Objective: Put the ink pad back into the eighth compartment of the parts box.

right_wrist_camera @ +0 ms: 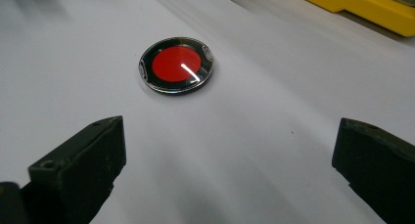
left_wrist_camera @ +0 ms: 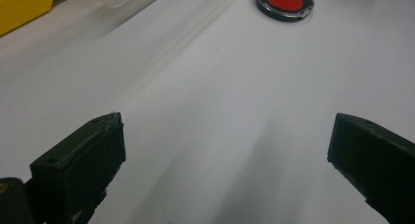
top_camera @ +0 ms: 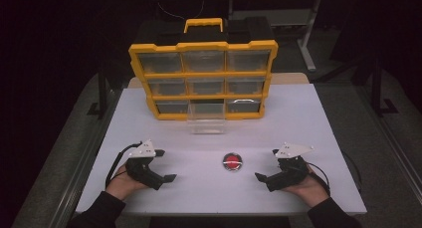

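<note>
red disc (right_wrist_camera: pixel 176 65) looks light, stiff, glossy, prob slippery lying flat. grab across rim. right gripper (right_wrist_camera: pixel 230 170) just beside disc, jaws spread wide; left gripper (left_wrist_camera: pixel 225 170) farther from disc, also spread.

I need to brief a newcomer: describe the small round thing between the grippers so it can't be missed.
Start at the yellow drawer organizer at the back of the white table. Come toward the near edge, past the clear drawer pulled out in front. The round disc lies alone there, flat, black-rimmed with a red centre.
</note>
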`<state>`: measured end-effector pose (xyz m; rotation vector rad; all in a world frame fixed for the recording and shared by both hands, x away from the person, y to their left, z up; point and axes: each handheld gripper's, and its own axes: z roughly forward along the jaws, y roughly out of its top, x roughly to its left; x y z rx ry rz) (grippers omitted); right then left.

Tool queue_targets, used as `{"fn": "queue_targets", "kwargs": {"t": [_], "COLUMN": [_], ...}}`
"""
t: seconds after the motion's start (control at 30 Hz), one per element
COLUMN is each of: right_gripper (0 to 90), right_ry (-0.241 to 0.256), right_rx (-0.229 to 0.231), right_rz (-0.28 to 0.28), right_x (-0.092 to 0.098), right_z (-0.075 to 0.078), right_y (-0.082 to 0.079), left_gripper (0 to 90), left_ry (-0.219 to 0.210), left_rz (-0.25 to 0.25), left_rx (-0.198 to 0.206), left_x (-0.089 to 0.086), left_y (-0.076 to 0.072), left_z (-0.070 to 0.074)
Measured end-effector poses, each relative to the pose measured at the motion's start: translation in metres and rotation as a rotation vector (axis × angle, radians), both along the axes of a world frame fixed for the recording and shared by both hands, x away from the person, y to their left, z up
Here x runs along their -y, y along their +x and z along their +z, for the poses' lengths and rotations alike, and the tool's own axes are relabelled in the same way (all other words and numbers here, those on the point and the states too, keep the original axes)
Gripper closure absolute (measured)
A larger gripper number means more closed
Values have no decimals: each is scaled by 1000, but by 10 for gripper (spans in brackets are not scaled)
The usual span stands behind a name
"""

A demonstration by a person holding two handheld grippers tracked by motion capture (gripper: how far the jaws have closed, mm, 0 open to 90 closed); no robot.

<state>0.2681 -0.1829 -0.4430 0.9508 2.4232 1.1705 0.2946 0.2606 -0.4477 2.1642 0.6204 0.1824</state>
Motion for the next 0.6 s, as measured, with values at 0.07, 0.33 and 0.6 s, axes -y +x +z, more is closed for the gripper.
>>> {"fn": "queue_targets", "kwargs": {"t": [0.07,0.33,0.6], "right_gripper": [0,0,0], "right_ry": [-2,10,10], "right_rx": [0,-6,-7], "right_rz": [1,6,17], "right_x": [0,0,-3], "right_z": [0,-1,-1], "right_y": [0,1,3], "left_gripper": [0,0,0], "left_ry": [-2,5,20], "left_rz": [3,2,5], "left_rx": [-6,1,5], "left_x": [0,0,0], "left_y": [0,-1,-2], "left_z": [0,0,-2]}}
